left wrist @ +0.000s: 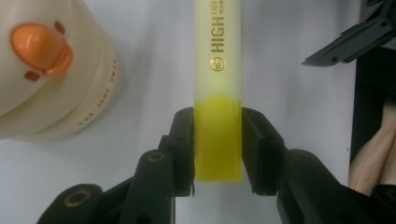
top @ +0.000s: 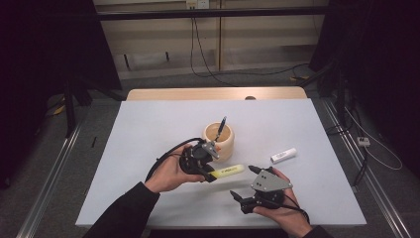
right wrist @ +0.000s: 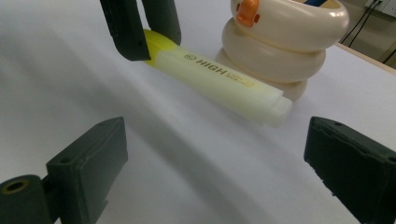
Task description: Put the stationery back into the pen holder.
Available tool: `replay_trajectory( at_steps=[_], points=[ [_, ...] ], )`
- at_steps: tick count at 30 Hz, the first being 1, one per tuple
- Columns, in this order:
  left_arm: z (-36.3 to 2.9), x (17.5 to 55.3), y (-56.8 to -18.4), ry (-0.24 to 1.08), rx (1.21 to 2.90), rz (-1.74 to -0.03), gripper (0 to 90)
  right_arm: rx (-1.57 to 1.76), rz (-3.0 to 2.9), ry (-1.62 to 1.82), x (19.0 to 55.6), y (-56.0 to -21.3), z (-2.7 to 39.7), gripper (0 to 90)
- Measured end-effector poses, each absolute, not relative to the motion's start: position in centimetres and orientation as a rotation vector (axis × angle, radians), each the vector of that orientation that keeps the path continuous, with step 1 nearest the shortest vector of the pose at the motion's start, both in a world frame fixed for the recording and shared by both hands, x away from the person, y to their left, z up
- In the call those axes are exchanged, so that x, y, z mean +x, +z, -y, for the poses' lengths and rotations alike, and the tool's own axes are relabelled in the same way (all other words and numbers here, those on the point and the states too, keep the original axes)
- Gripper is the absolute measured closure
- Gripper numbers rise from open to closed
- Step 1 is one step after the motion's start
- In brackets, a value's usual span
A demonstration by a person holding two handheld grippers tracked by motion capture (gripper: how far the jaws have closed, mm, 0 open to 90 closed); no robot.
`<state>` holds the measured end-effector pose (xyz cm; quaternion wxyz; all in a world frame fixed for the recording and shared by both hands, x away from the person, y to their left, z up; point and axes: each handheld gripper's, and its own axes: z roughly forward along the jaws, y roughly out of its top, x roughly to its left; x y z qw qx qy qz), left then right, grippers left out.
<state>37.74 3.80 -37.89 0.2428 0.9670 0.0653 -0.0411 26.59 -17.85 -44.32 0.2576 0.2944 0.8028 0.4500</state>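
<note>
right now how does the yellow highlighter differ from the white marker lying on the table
The yellow translucent highlighter is clamped at its bright yellow end by the left gripper, while the small white marker lies untouched on the white table. The highlighter sits beside the cream duck-faced pen holder; the marker lies farther right, apart from it. The highlighter also looks longer. Both are capped, stick-shaped pens.

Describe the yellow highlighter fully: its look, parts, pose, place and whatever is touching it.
The highlighter is a pale, frosted-looking plastic stick with a brighter yellow end and gold lettering reading "HIGH" along its barrel. The left gripper is shut on that bright end, a black pad pressed on each side. It is held about level above the white table, its stepped pale tip pointing toward the right gripper, just in front of the cream duck-faced holder.
</note>
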Motion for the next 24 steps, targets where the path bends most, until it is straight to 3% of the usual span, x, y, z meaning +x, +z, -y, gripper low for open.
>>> replay_trajectory(
  at_steps=[9,24],
  points=[
    [-3.8,37.8,-37.6,-0.119,2.653,-0.177,67.3,0.730,-2.188,1.179,27.1,-43.8,16.6,7.0],
    [-4.2,37.6,-37.4,-0.118,2.659,-0.192,67.3,0.393,-2.103,0.838,26.9,-43.8,14.1,22.9]
  ],
)
